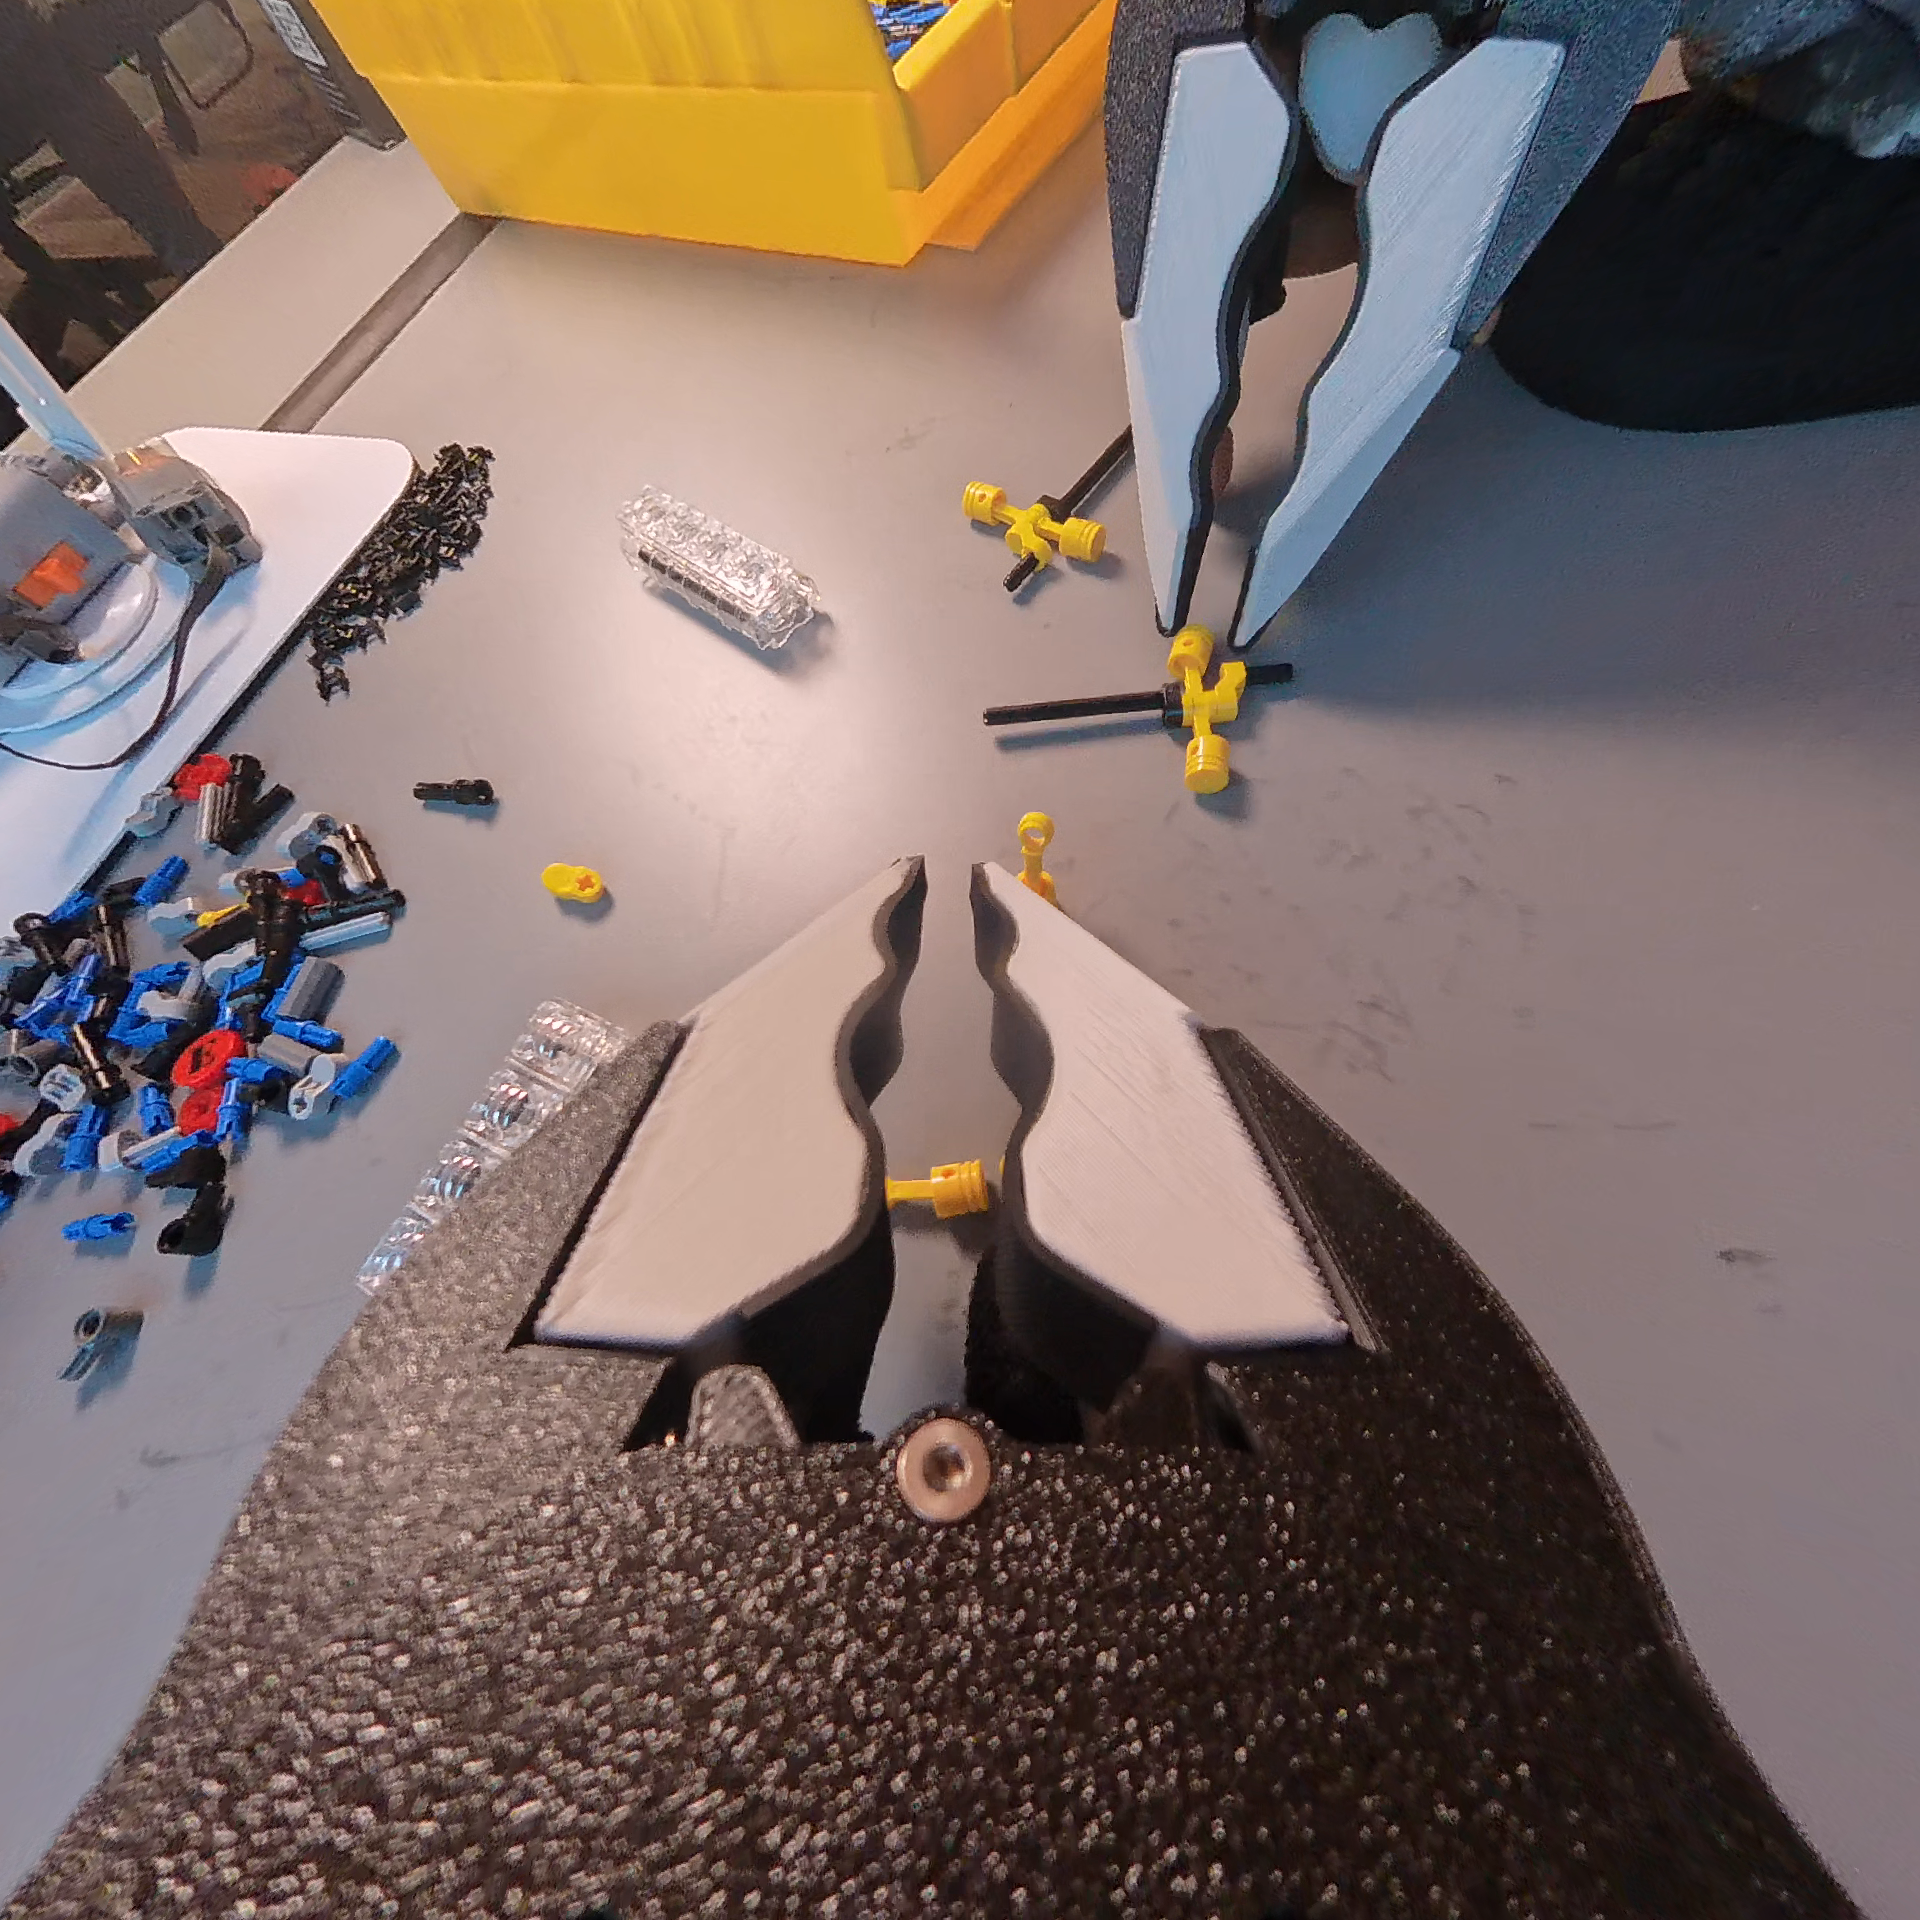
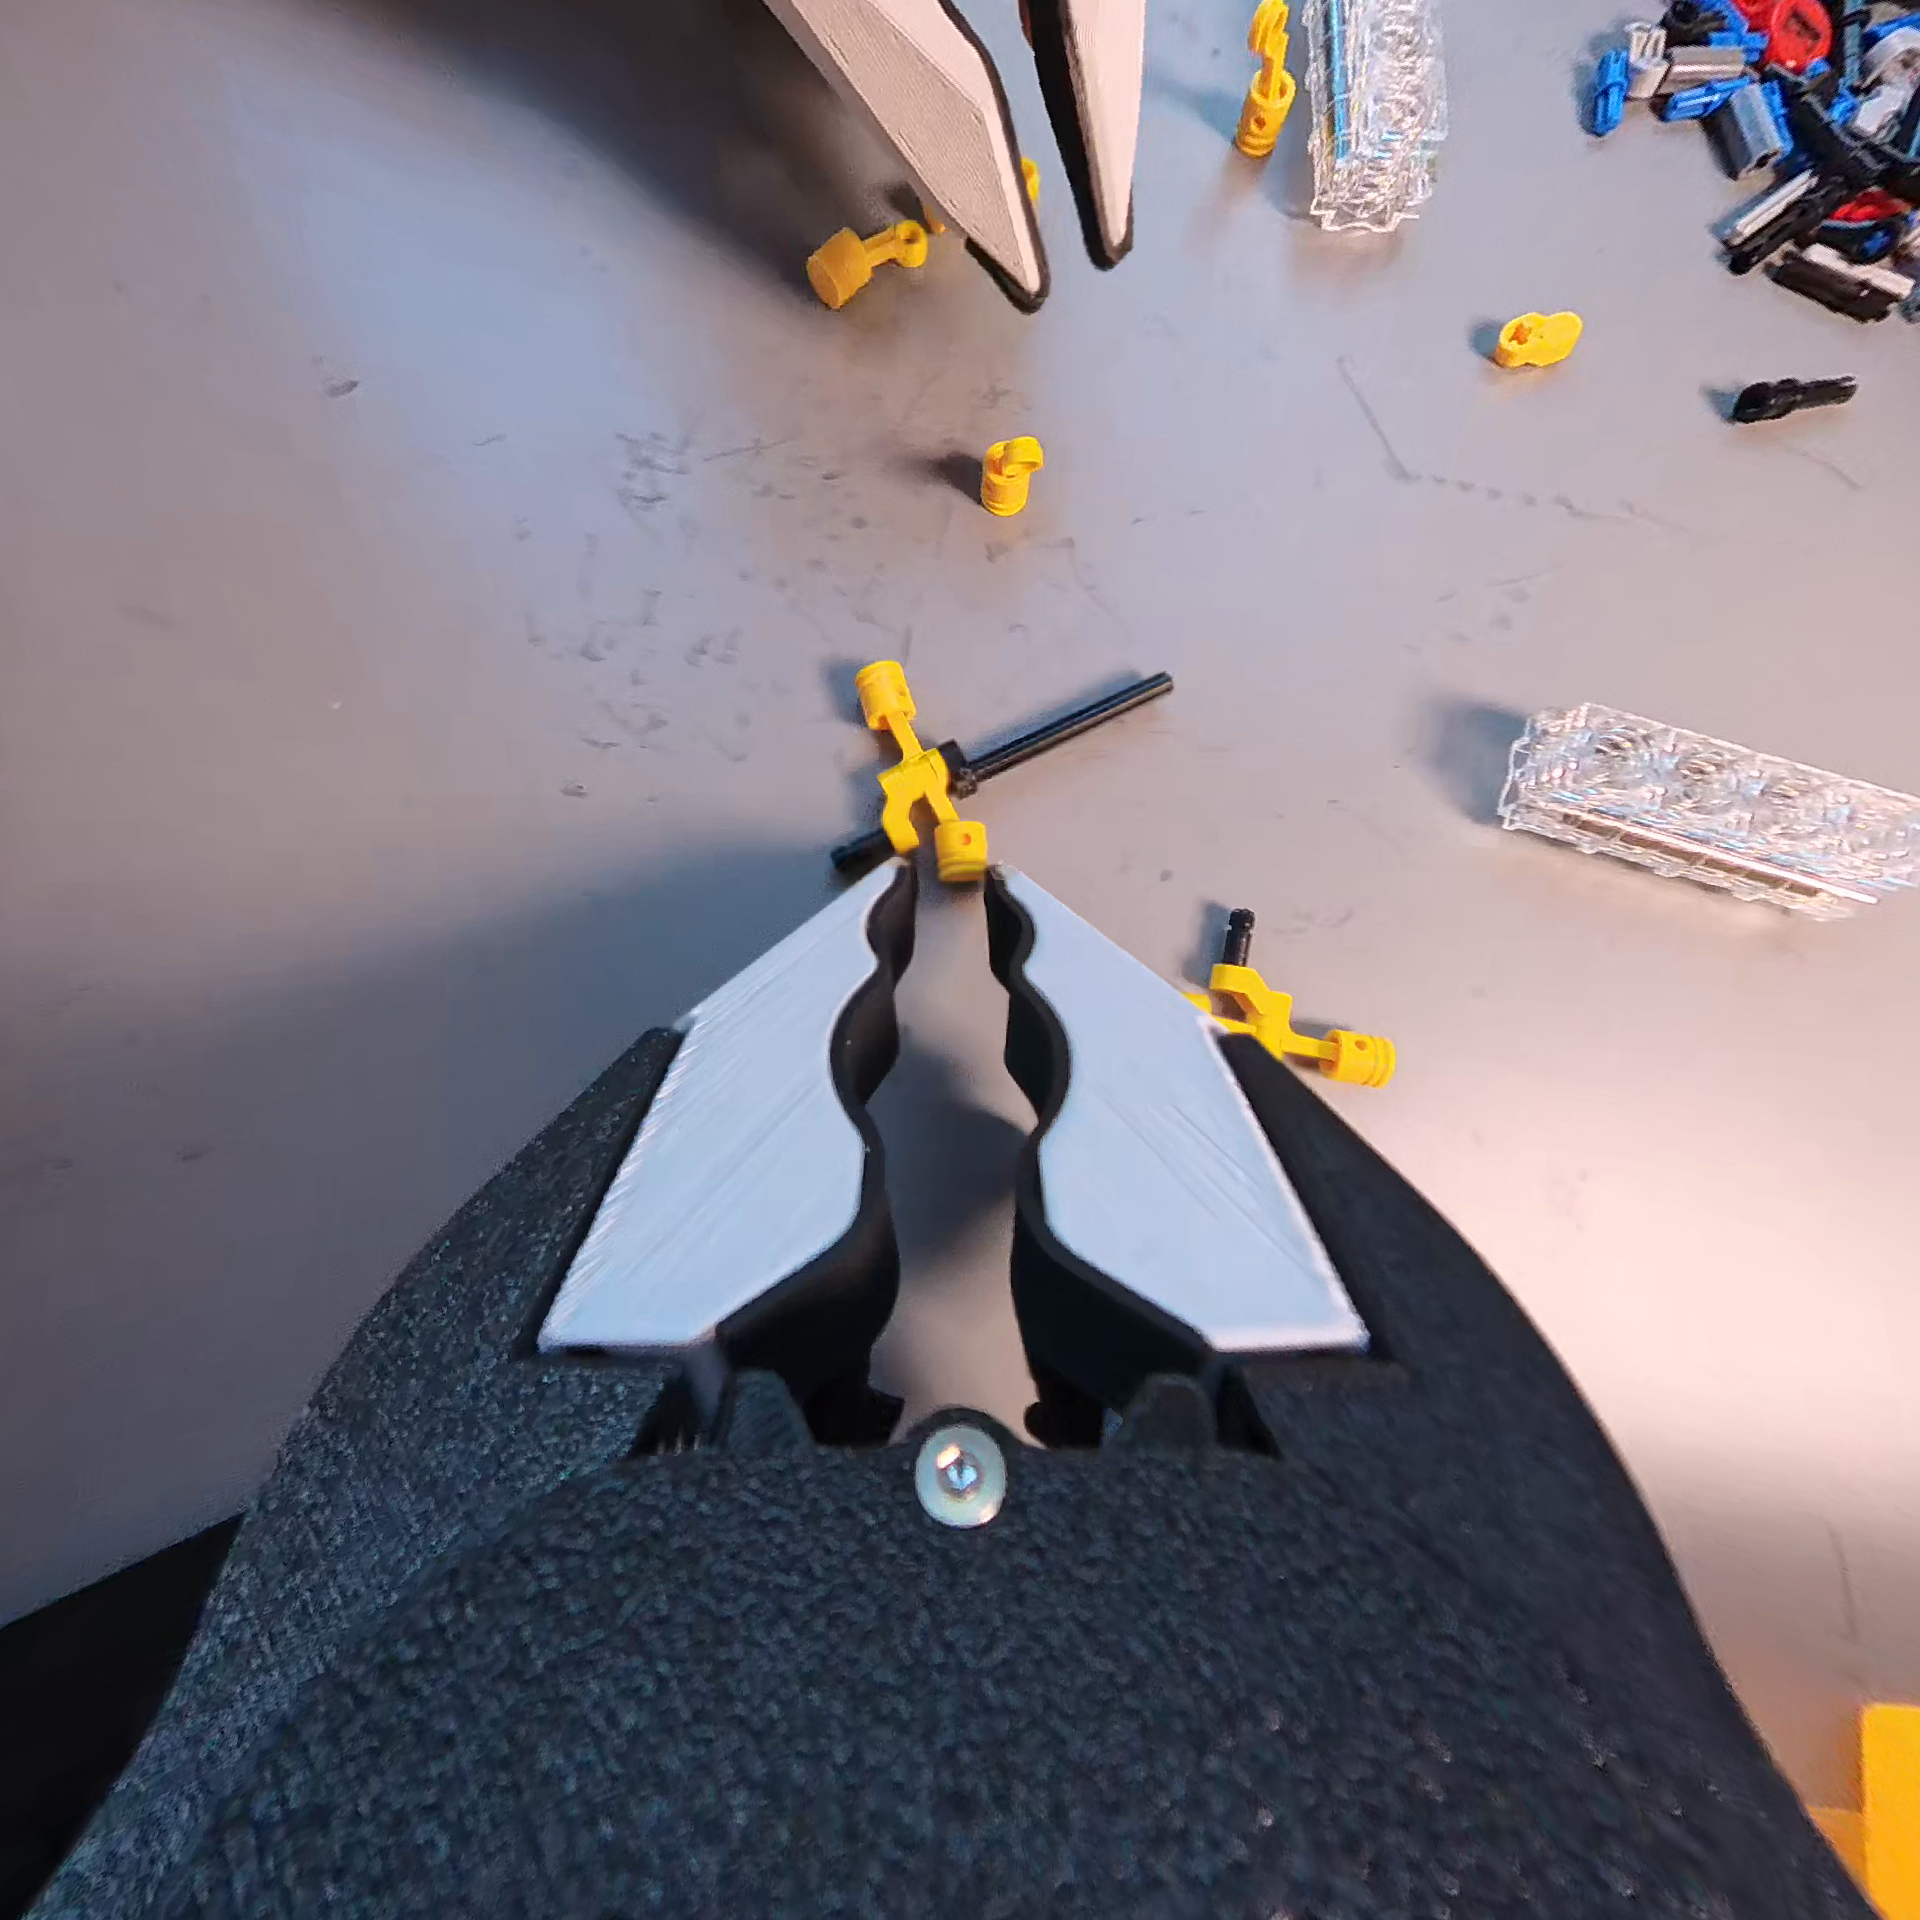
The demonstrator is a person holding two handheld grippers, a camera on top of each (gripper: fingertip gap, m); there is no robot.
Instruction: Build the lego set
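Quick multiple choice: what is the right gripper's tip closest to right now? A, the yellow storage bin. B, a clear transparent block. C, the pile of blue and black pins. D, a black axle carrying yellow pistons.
D: the right gripper, jaws slightly apart and holding nothing, has its tips right at one yellow piston of the black axle assembly; the clear transparent block lies well off to the side.

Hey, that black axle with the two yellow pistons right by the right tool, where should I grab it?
Probably the bare black rod of the piston axle, from above, fingers straddling it crosswise. It lies flat on the table, and that stretch is clear of the yellow pistons. The right tool is open at the cluttered end.
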